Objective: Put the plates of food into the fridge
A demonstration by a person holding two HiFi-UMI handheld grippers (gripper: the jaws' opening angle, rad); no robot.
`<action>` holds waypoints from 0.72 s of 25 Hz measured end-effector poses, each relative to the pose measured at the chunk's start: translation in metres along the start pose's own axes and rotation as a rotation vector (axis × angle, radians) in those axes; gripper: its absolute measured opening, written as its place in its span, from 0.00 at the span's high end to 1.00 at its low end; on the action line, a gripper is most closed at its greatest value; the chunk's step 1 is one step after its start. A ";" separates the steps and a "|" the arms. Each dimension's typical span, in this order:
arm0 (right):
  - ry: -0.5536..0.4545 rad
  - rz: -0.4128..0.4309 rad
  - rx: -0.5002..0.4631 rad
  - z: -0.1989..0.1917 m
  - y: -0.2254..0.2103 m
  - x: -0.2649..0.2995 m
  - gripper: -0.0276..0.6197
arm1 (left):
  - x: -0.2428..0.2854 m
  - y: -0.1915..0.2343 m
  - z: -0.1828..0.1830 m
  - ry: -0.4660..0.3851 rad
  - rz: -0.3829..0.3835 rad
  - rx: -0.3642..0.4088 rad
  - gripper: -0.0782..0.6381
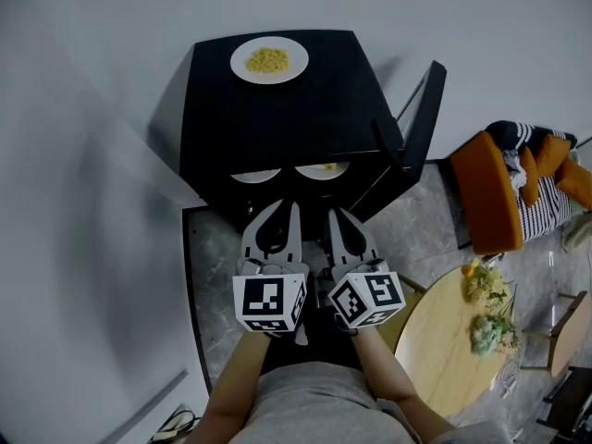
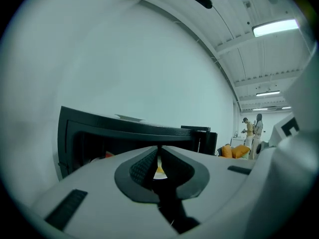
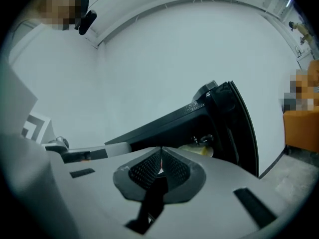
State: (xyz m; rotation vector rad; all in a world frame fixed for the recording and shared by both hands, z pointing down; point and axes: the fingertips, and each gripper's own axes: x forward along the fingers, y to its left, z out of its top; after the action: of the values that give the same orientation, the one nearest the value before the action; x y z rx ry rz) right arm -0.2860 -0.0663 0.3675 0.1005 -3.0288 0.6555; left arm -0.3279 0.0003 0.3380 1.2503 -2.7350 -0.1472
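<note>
Left gripper (image 1: 283, 207) and right gripper (image 1: 339, 216) hover before the open fridge (image 1: 310, 114).
Both grippers' fingers (image 2: 137, 168) are pressed together, holding nothing; one plate of food (image 1: 269, 60) sits on top, two plates (image 1: 255, 175) (image 1: 323, 169) inside.

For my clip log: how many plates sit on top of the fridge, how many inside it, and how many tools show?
Plate on top of the fridge: 1
Plates inside it: 2
Left tool and right tool: 2
Total: 5

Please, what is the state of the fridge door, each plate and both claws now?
fridge door: open.
plate on the fridge top: outside, with yellow food.
left plate inside: put away.
right plate inside: put away.
left claw: shut, empty.
right claw: shut, empty.
</note>
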 end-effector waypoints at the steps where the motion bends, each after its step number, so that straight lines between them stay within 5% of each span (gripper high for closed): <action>1: -0.010 0.002 -0.001 0.003 0.002 -0.001 0.93 | -0.001 0.000 0.003 -0.008 0.002 0.009 0.85; 6: -0.057 0.039 -0.006 0.023 0.016 -0.002 0.93 | -0.008 0.001 0.027 -0.060 0.024 0.038 0.85; 11: -0.081 0.146 -0.016 0.061 0.044 -0.001 0.93 | -0.019 0.008 0.065 -0.090 0.057 -0.028 0.85; 14: -0.036 0.218 -0.056 0.096 0.056 0.013 0.93 | -0.017 0.024 0.095 -0.065 0.076 -0.055 0.85; 18: 0.083 0.293 0.073 0.141 0.046 0.038 0.93 | -0.005 0.061 0.134 -0.055 0.100 -0.100 0.85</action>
State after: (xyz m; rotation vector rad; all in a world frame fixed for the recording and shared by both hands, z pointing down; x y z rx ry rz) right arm -0.3308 -0.0846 0.2223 -0.3658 -2.9646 0.7676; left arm -0.3914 0.0484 0.2141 1.0981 -2.7907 -0.3077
